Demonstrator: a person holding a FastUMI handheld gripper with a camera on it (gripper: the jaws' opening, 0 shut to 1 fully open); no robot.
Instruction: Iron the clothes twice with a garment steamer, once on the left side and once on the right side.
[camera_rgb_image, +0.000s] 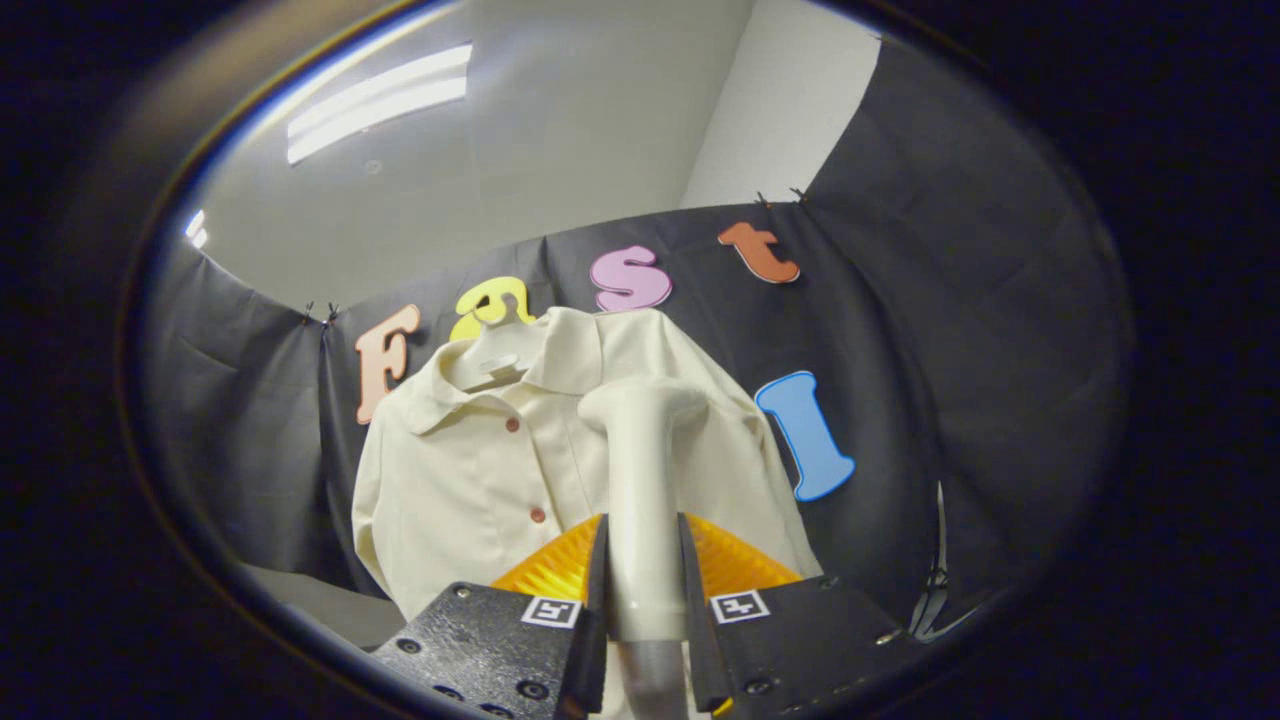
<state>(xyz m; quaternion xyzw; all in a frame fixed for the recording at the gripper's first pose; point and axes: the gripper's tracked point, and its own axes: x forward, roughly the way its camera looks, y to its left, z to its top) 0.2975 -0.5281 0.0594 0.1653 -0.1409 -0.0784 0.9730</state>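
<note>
I have the gripper (642, 600) clamped on the garment steamer (640, 480) handle, both fingers pressing; it looks rigid, smooth, likely top-heavy, so I'd grip low; the soft shirt (470, 480) hangs just beyond.

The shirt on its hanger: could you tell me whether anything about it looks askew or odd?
The shirt hangs tilted, its collar leaning toward one side on the hanger. Otherwise nothing stands out; the gripper is shut on the steamer just before it.
</note>
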